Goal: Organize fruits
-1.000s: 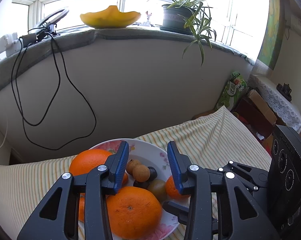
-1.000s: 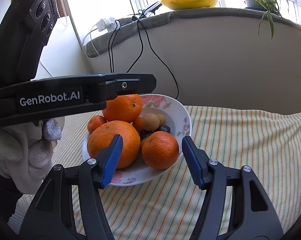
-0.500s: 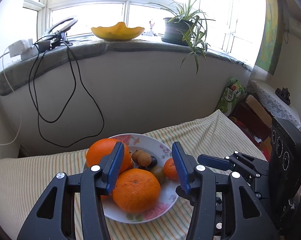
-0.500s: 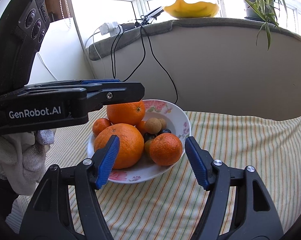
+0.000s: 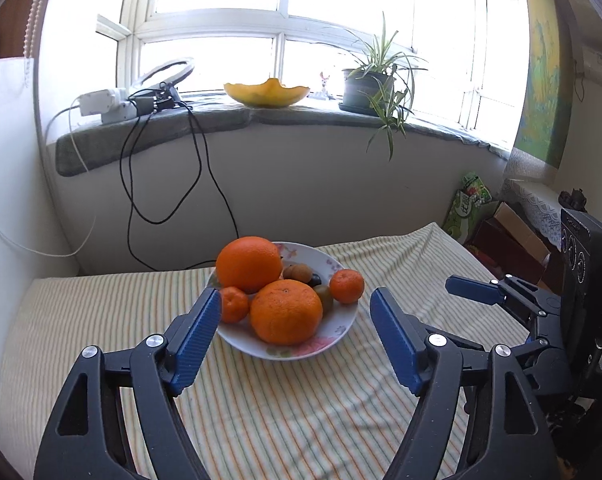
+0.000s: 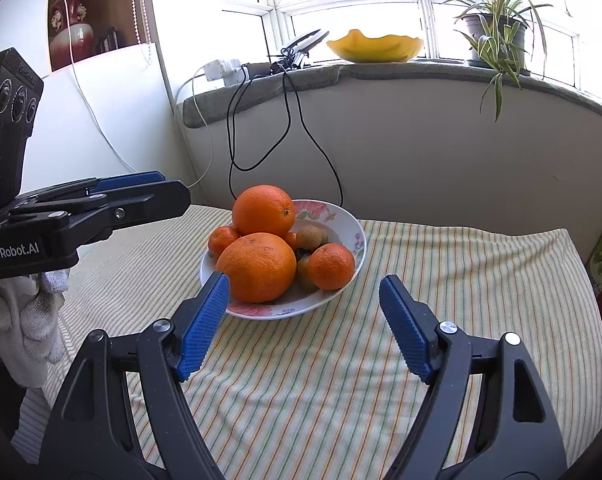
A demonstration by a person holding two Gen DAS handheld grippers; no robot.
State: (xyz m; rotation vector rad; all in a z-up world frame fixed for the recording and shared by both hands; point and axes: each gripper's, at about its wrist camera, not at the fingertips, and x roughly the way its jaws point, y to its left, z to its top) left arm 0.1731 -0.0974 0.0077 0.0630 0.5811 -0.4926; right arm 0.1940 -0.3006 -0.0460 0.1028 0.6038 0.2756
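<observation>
Left gripper (image 5: 295, 340) at nine o'clock with fingers spread wide and empty, floral bowl (image 5: 343, 328) of oranges (image 5: 285, 311) at twelve on the striped cloth (image 5: 301, 412), right gripper (image 6: 303, 326) at three, equally agape, holding nothing.

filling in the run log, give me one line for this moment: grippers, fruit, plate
left gripper: open, empty | right gripper: open, empty | fruit: oranges and small fruit piled on plate | plate: on striped cloth

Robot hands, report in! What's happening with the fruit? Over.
Left gripper open, empty. Right gripper open, empty. Oranges and small fruits piled in floral bowl, untouched. Nothing blocking.
</observation>
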